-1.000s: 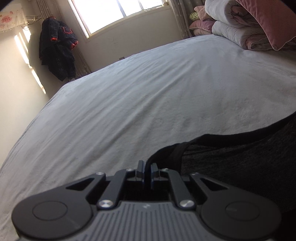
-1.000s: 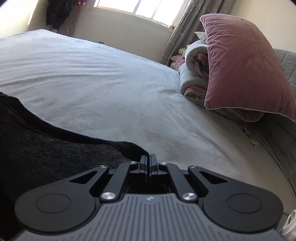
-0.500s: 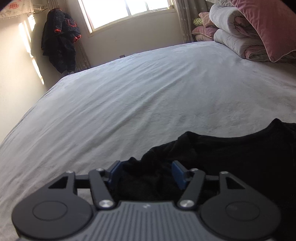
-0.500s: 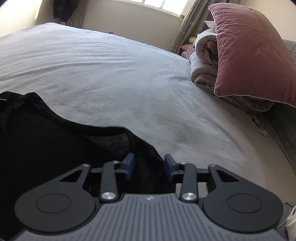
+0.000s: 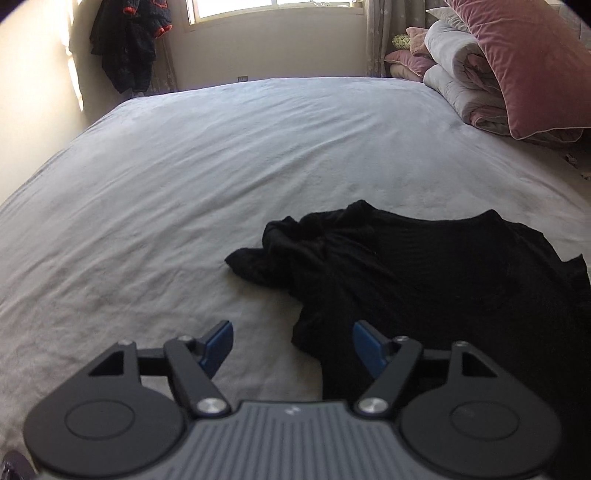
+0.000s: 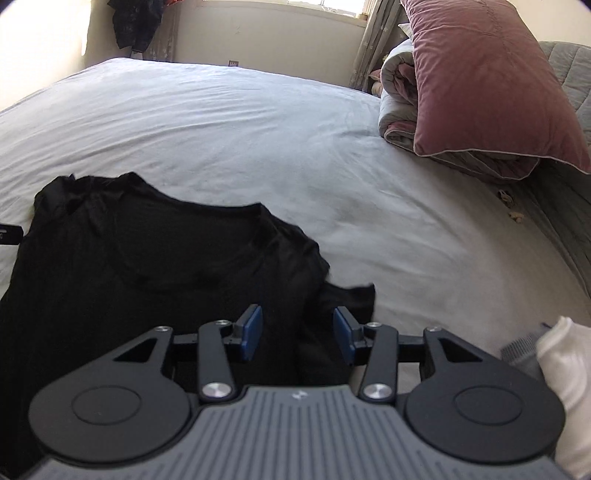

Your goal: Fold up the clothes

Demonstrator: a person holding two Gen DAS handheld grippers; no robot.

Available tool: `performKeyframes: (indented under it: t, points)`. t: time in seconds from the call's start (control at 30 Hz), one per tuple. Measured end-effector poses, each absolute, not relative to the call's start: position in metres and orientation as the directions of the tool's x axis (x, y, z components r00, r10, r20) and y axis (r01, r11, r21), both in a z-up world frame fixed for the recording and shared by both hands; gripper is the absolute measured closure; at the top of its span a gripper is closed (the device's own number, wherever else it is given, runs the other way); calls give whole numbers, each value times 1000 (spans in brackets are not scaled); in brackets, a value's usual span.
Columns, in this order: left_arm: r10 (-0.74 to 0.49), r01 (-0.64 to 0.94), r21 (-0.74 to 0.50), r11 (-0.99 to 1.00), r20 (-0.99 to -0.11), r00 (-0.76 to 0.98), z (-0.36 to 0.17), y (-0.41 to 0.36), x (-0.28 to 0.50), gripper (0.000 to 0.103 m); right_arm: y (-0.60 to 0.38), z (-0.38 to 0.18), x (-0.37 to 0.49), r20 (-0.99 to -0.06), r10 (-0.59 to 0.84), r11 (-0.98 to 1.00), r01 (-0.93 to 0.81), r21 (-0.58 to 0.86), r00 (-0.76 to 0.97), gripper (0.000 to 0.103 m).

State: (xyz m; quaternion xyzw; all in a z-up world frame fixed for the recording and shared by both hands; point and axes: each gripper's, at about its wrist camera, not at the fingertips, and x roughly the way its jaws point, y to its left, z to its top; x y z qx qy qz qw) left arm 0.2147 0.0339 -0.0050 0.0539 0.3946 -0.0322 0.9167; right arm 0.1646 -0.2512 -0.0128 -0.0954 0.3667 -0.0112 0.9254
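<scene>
black shirt [image 5: 424, 266] lay rumpled on the bed [image 5: 221, 155], released as the left gripper [image 5: 291, 343] and right gripper [image 6: 297, 338] had just been opening, both empty; soft, limp, light cloth, best pinched at shoulder corners.

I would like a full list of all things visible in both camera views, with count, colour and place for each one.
black garment: one, black, lying crumpled on the near part of the bed
bed sheet: one, light grey, covering the whole bed
pillow: one, dusty pink, leaning on the bedding at the right
folded quilts: a stack, grey-white and pink, far right of the bed
hanging clothes: dark with red trim, on the wall left of the window
window: one, bright, far wall
curtain: grey, right of the window
white cloth: white, right edge, what it is I cannot tell
left hand-held gripper: black with blue pads, open, holding nothing
right hand-held gripper: same colours, open above the garment
</scene>
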Motion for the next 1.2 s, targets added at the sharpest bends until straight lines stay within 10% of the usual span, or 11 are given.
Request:
performKeyframes:
  t: [0.73, 0.83, 1.0, 1.2]
  points:
    - [-62, -18, -118, 993, -639, 766, -65, 87, 267, 39, -338, -68, 201, -697, -9, 975, 161, 153, 717, 57]
    - [-58, -8, -106, 994, -600, 798, -70, 77, 277, 39, -333, -72, 211, -666, 17, 978, 126, 165, 746, 74]
    - [-44, -21, -110, 994, -556, 830, -76, 67, 286, 102, -324, -72, 218, -630, -55, 989, 130, 73, 775, 100]
    - [83, -75, 36, 997, -482, 872, -63, 62, 282, 103, -341, -67, 223, -576, -248, 966, 247, -81, 779, 100]
